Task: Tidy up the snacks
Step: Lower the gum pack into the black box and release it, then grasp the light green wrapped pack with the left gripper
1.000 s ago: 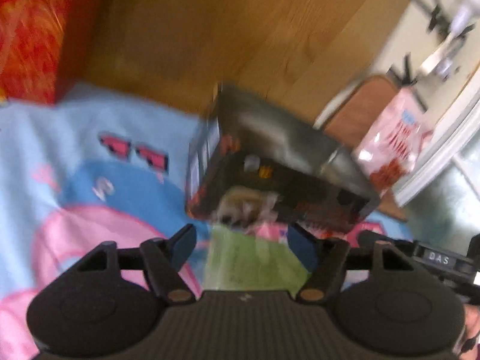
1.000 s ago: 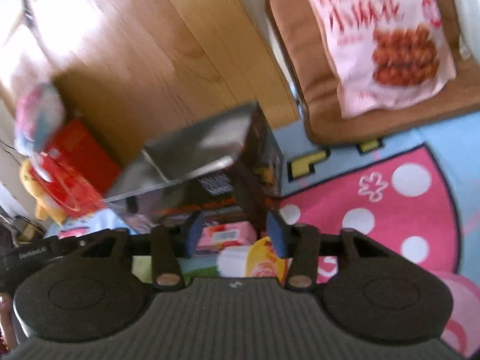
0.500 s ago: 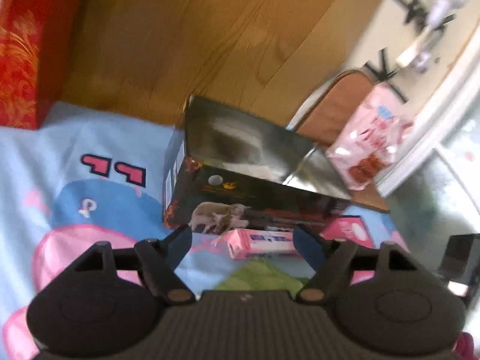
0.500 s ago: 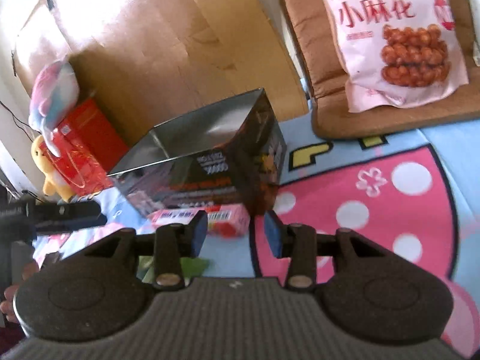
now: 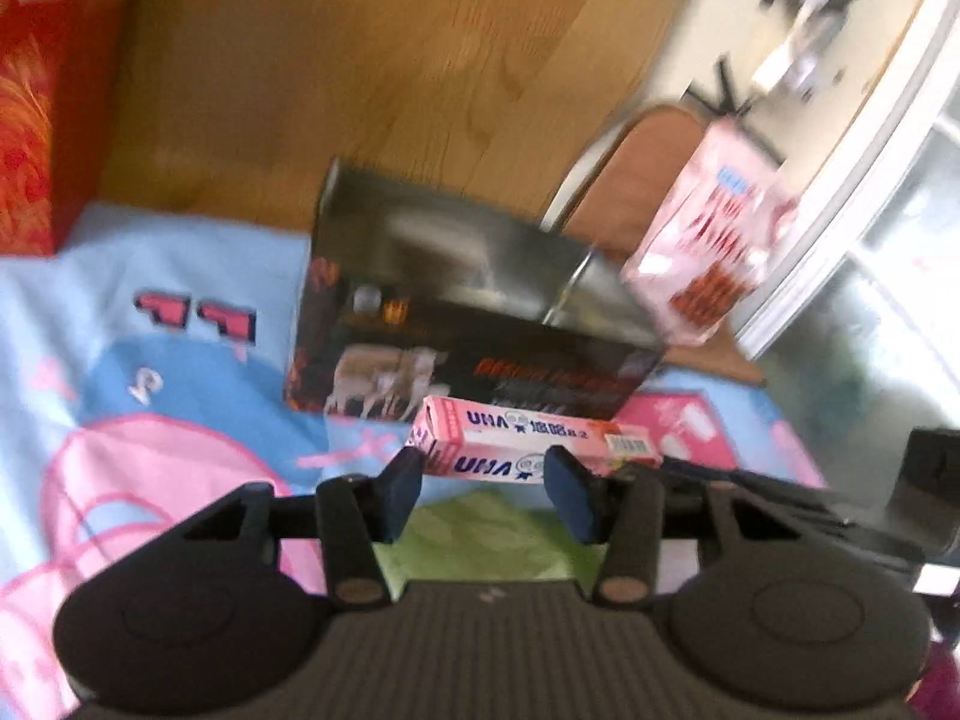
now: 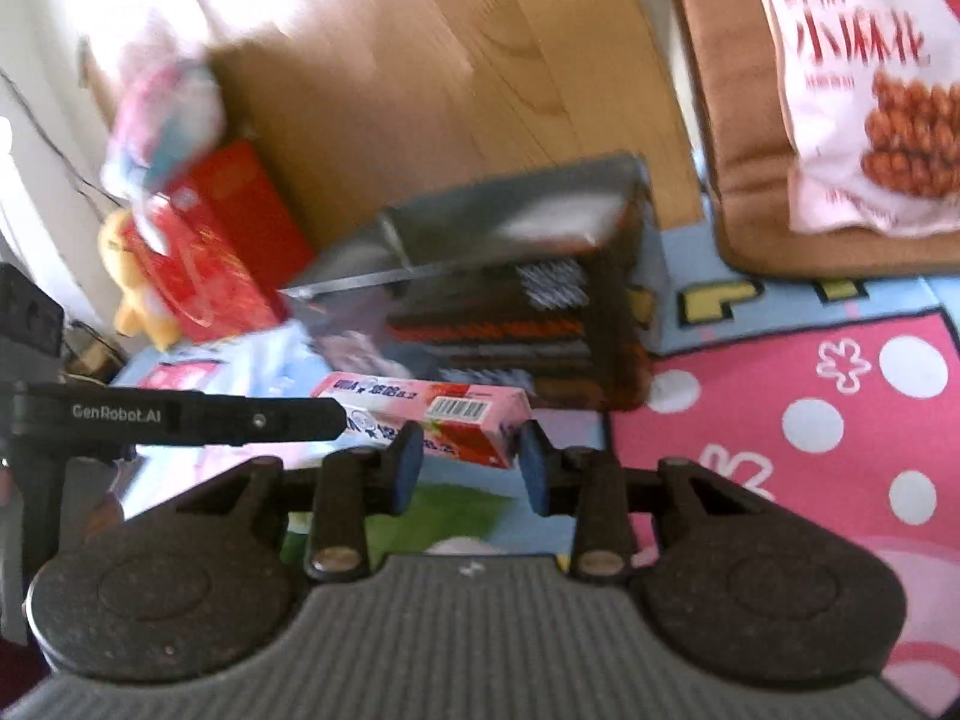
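Judging by the empty black box (image 5: 474, 324) at the play mat's (image 5: 150, 420) floor-side edge, sorting has barely begun: both grippers, left gripper (image 5: 486, 495) and right gripper (image 6: 468, 468), are closing their fingers around the pink candy box (image 6: 432, 420), not visibly clamped.

A cartoon play mat (image 5: 180, 372) in blue and pink covers a wooden floor (image 5: 360, 60). A dark open box (image 5: 468, 324) stands near the mat's far edge; a red box (image 5: 42, 120) sits at its far left corner.
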`<move>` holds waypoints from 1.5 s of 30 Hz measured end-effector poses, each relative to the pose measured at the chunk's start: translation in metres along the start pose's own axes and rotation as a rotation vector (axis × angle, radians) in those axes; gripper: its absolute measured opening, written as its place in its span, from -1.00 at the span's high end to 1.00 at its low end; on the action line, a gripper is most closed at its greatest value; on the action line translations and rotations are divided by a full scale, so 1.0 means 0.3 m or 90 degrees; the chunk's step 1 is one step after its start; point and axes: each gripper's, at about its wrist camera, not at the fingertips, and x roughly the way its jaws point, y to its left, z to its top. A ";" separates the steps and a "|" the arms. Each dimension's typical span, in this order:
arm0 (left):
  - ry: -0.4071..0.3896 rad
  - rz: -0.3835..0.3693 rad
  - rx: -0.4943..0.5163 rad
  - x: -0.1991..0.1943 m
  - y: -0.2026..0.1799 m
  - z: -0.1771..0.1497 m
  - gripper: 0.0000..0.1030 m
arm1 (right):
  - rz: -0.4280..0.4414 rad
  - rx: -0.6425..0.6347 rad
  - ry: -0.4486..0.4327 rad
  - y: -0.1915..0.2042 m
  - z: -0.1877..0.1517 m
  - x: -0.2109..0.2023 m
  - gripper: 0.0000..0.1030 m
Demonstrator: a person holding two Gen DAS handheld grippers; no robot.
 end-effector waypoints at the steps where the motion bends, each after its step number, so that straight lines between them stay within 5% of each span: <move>1: -0.016 0.001 0.008 -0.031 -0.012 0.012 0.10 | 0.003 -0.005 -0.014 0.018 0.007 -0.012 0.27; 6: -0.095 0.014 0.037 -0.054 -0.059 0.157 -0.05 | 0.002 -0.042 -0.089 0.087 0.106 -0.022 0.27; 8: -0.122 0.010 0.014 -0.022 -0.043 0.220 -0.37 | -0.001 -0.054 -0.104 0.091 0.158 0.020 0.21; 12: -0.167 0.093 -0.010 0.037 0.031 0.277 -0.46 | -0.067 -0.017 -0.155 0.028 0.222 0.042 0.02; 17: -0.118 0.095 -0.115 0.123 0.167 0.265 -0.61 | -0.106 0.093 -0.139 -0.119 0.226 0.056 0.01; 22: -0.027 0.078 -0.132 0.210 0.168 0.225 -0.24 | -0.070 0.165 -0.054 -0.194 0.202 0.144 -0.08; 34: -0.022 0.079 -0.113 0.068 0.075 0.070 -0.44 | -0.086 0.129 -0.049 -0.119 0.108 0.063 -0.12; 39: -0.092 0.069 -0.135 -0.082 0.095 0.062 -0.44 | -0.085 0.100 -0.080 -0.077 0.096 -0.029 -0.11; 45: -0.094 0.067 -0.115 -0.172 0.080 -0.019 -0.45 | 0.022 0.054 -0.066 0.028 0.002 -0.168 -0.06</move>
